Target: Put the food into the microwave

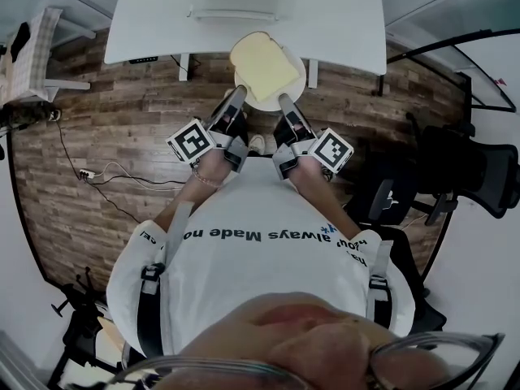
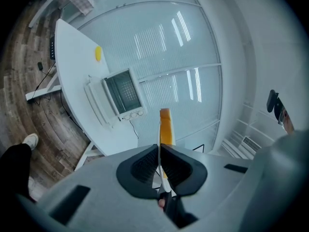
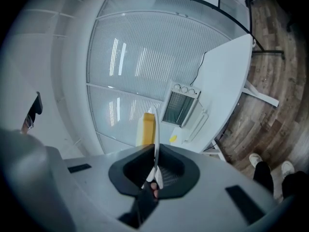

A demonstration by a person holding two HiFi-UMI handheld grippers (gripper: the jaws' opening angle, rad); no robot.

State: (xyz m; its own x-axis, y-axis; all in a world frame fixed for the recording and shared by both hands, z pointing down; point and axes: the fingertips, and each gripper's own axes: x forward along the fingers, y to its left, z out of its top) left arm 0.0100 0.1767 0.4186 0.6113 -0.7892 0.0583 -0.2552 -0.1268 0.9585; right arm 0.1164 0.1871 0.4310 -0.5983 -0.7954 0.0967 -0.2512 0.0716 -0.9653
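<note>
A pale yellow, square bread slice (image 1: 262,65) lies flat on a round white plate (image 1: 300,77), held in the air just short of the tabletop (image 1: 341,23). The jaws of the left gripper (image 1: 236,96) and the right gripper (image 1: 283,101) are each clenched on the plate's near rim.

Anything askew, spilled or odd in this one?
Nothing spilled or damaged. The left gripper and right gripper both clamp the rim of the plate, and the bread slice lies flat on it, only slightly overhanging the far edge.
</note>
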